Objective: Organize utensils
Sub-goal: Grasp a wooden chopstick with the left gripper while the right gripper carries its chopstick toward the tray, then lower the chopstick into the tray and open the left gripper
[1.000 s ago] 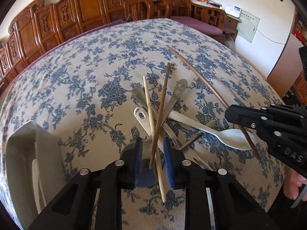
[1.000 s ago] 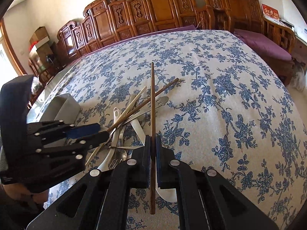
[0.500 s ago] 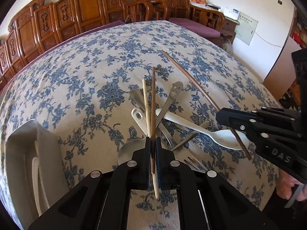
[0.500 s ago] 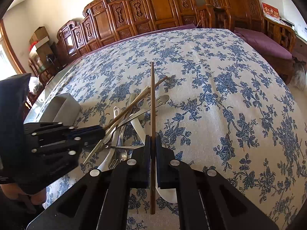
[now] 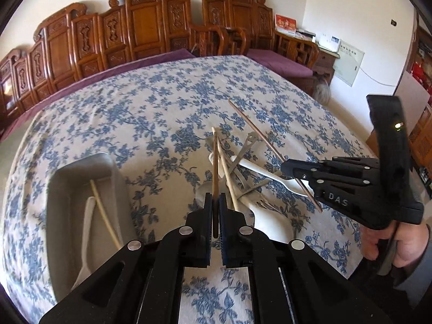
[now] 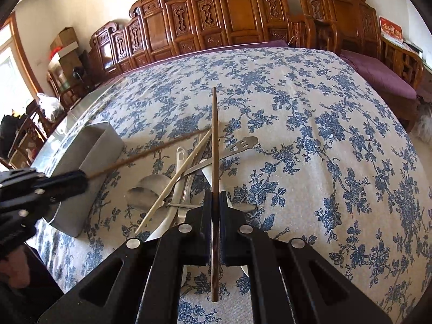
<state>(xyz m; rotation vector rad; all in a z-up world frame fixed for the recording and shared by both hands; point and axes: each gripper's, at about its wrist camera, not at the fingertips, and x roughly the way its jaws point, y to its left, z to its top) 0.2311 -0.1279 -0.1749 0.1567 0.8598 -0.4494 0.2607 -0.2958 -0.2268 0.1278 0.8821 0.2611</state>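
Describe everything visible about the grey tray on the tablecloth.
The grey rectangular tray looks like matte plastic or metal, deep, with tall plain walls and rounded corners. It sits flat on the blue floral tablecloth, left of the utensil pile and apart from it. Inside lie a white plastic spoon and a pale chopstick, lengthwise. No gripper touches it.

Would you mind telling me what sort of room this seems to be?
Probably a home living or dining room: carved wooden chairs along the wall, a flowered tablecloth on a big table, and spoons, forks and chopsticks piled on it.
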